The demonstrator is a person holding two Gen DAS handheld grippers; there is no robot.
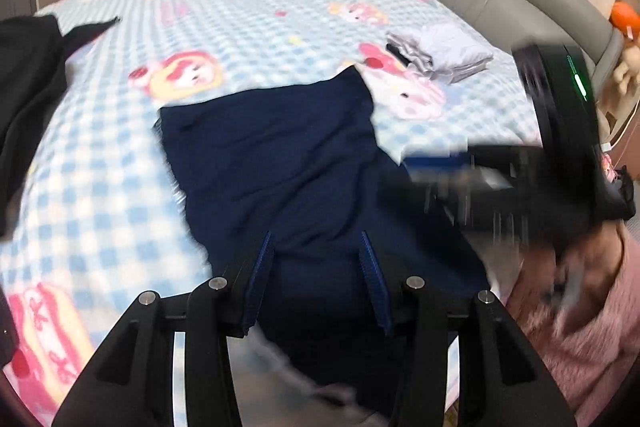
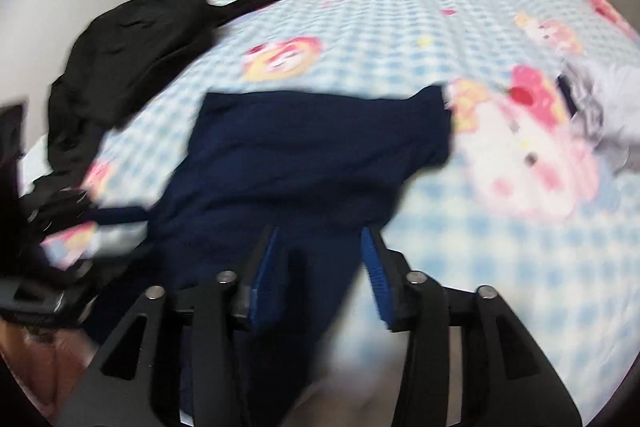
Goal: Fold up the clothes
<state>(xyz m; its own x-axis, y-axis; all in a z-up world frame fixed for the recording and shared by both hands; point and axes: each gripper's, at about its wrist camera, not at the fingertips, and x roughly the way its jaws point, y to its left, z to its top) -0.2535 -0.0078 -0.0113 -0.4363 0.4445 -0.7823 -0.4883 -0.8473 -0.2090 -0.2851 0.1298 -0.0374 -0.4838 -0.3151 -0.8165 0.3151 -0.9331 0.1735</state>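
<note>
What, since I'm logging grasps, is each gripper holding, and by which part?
Nothing, it seems: the left gripper and the right gripper both stand open over the near end of the navy garment, with the pads not pinching it.

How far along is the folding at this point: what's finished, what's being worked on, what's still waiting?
Done: a small folded stack of pale clothes sits on the checked blanket. In hand: the navy garment lies spread out, with the left gripper and right gripper both over its near edge, jaws parted; the blur hides any pinch. Left: the black clothing heaped at the far side, unfolded.
</note>
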